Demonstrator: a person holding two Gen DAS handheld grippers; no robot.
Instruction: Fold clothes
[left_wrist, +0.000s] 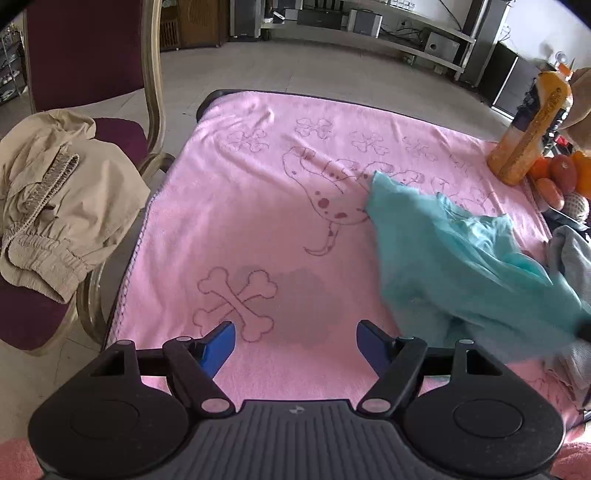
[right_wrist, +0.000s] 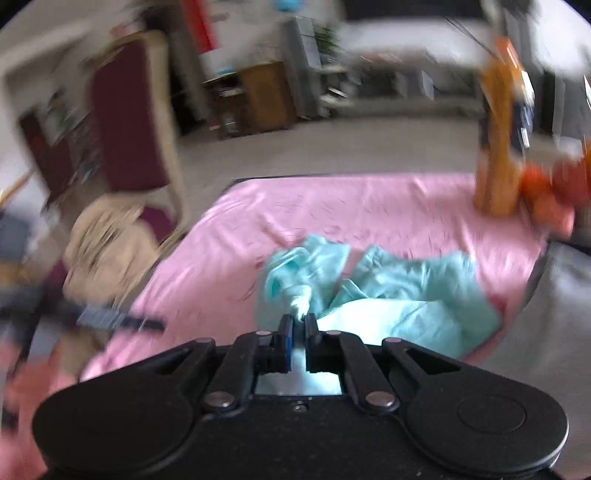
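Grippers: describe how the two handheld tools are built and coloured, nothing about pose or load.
Both look alike. The left gripper has a black body with two round discs, a ribbed grey centre panel with a small logo, black linkage bars on silver rivets, and blue finger pads. The right gripper shows the same black linkage, rivets and blue pads. No cables or sleeves visible.

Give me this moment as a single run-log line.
right gripper: shut on teal garment | left gripper: open, empty, over pink towel | beige shorts: on chair | fold: not started
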